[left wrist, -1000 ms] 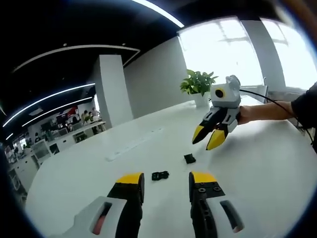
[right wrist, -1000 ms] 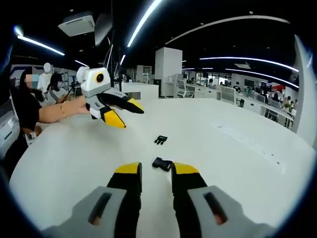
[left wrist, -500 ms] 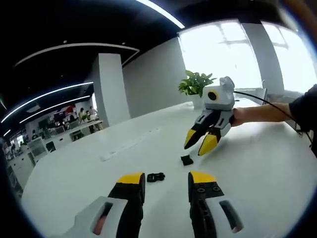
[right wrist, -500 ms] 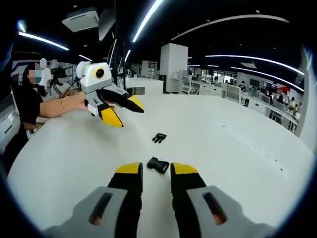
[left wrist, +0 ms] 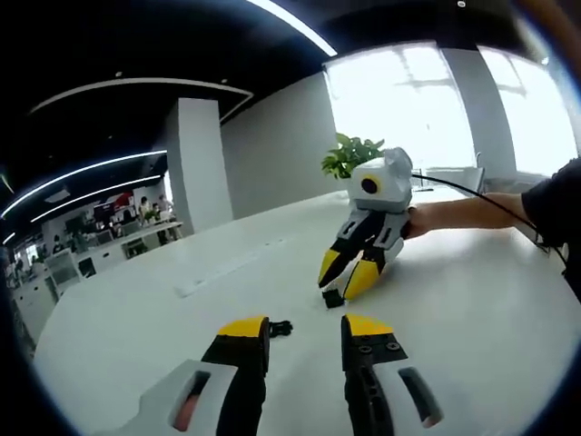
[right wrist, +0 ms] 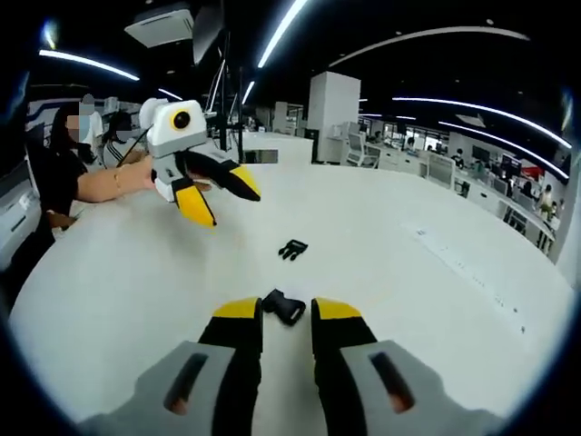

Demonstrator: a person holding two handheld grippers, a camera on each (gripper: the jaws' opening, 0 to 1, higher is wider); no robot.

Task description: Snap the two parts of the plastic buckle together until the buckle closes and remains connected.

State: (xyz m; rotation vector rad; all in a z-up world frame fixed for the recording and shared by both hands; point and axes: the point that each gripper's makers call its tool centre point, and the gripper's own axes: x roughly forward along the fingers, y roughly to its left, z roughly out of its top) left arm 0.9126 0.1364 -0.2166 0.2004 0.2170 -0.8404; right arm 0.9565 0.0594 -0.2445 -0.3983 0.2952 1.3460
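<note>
My right hand-held gripper [right wrist: 286, 311] had dropped lower over the white surface [right wrist: 408, 300] than a second before, its yellow-tipped jaws parted and grasping nothing. The small black plastic socket half of the buckle [right wrist: 285, 307] lay on the surface right at those tips, between them; earlier it sat a little ahead of them. In the left gripper view the same right hand-held gripper [left wrist: 345, 277] was angled down with its tips just above that socket half [left wrist: 333, 298], where a second ago it had hovered well above and to the side.

My left hand-held gripper [left wrist: 304, 327] was likewise released, jaws apart and empty. The small black pronged half of the buckle [left wrist: 280, 328] lay just beyond its left jaw tip, partly hidden by it; earlier that piece showed in full in the gap ahead. In the right gripper view the left hand-held gripper [right wrist: 218, 193] hung in the air, held by a hand [right wrist: 136, 175], well above the surface, and the pronged half [right wrist: 292, 248] lay apart from the socket half, farther out.

The two halves had not shifted on the surface; they remained separate. Beyond, a green potted plant [left wrist: 349, 154] stood by the bright window [left wrist: 408, 100].
</note>
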